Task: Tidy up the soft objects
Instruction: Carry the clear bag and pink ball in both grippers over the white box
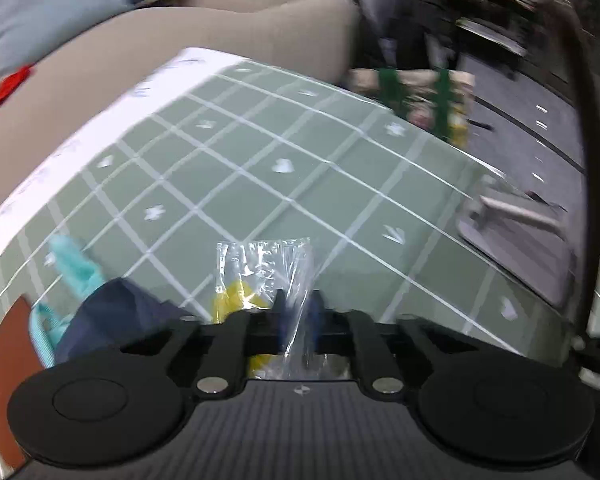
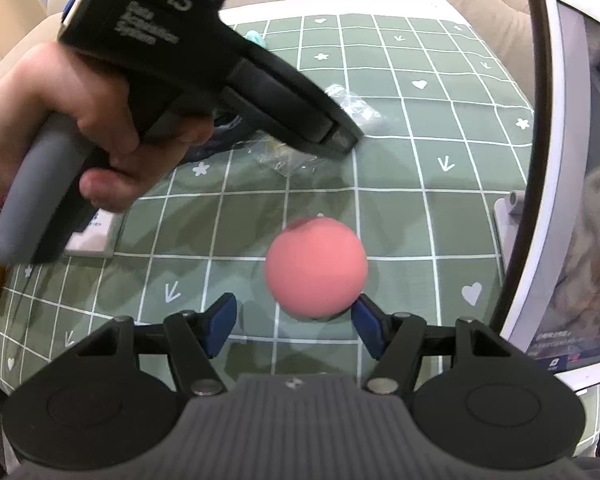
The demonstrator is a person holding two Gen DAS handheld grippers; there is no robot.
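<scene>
Your left gripper (image 1: 298, 312) is pinched on the clear plastic bag (image 1: 266, 268) near the green checked cloth (image 1: 260, 152)'s middle; your right gripper (image 2: 292, 322) gapes wide beside the pink ball (image 2: 316, 266) toward the cloth's near edge; centre it, then squeeze gently.
</scene>
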